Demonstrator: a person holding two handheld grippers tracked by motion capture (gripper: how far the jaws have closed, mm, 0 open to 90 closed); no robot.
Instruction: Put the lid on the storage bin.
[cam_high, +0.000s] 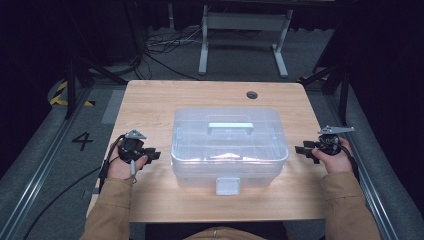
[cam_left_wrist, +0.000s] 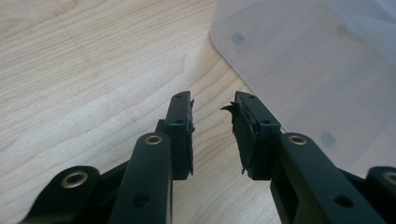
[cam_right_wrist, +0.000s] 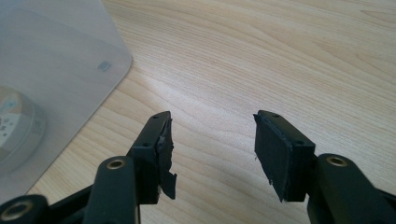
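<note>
Black pads with frayed edges stand nearest in both gripper views, with bare wood showing between them. Left tongs (cam_high: 154, 155) are parted a moderate way with nothing between them; right tongs (cam_high: 303, 148) gape somewhat wider, also holding nothing. Each points inward at an end of the clear plastic box (cam_high: 229, 145), which sits in the middle of the desk (cam_high: 150, 100) with its lid on, a flat handle (cam_high: 230, 126) on top and a latch (cam_high: 228, 185) on the near face. Left tongs lie just beside the box's rounded corner; right tongs are near its other end, apart from it. Something round and pale (cam_right_wrist: 14, 123) shows dimly through the wall. My reading: this is the approach, both hands flanking the box before any contact. Next move likely calls for bringing both tongs in level against the two ends together, or going for the latch
</note>
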